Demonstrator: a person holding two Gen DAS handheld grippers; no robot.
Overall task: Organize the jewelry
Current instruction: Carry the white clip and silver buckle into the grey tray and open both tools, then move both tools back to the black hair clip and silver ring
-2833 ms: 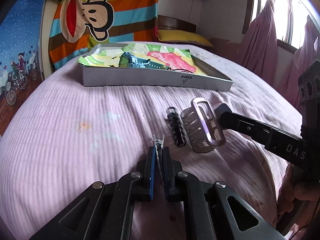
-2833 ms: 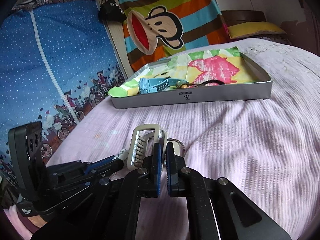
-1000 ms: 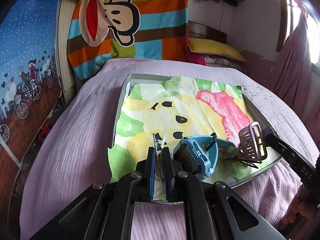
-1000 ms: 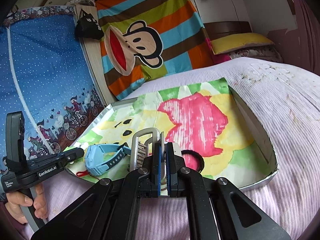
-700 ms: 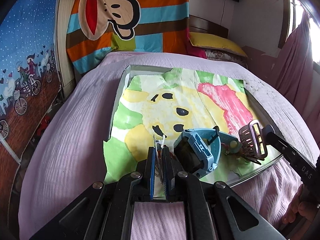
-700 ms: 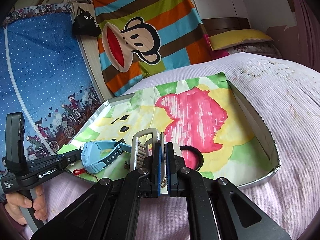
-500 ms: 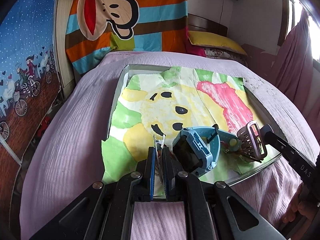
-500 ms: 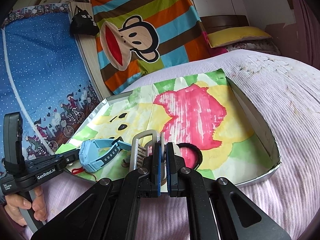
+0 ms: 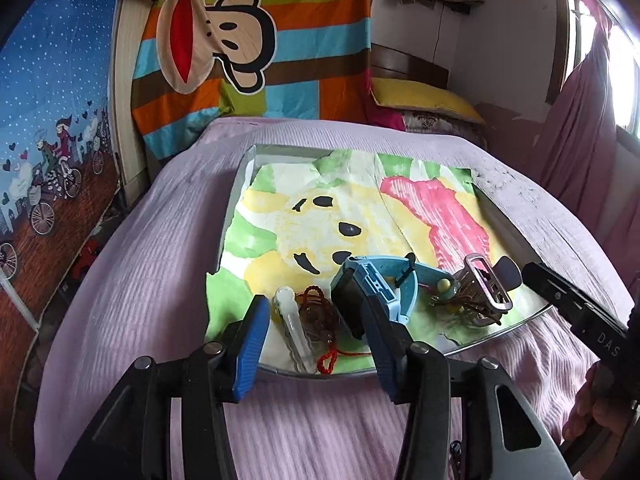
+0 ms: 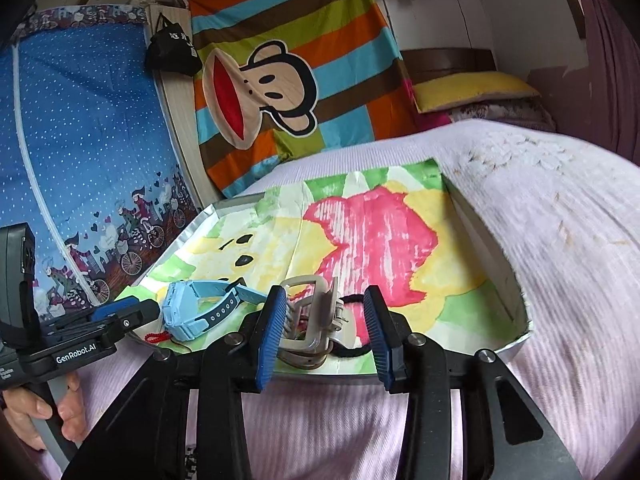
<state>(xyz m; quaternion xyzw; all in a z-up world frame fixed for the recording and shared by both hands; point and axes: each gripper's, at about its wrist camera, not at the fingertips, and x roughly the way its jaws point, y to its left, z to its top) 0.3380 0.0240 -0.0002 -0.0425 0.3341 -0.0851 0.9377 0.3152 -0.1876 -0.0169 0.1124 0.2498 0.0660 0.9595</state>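
Both grippers, clenched half a second ago, now stand released: the left gripper (image 9: 316, 330) has dropped its clear hair clip (image 9: 294, 330) inside the tray (image 9: 232, 216) beside the blue watch (image 9: 374, 286), and the right gripper (image 10: 326, 334) has let the beige claw clip (image 10: 308, 328) settle just right of that watch.

Each black handheld two-finger gripper (image 9: 314, 330) (image 10: 326, 334) has ribbed blue finger pads (image 10: 272, 334), silver screws, and white "GenRobot.AI" lettering.
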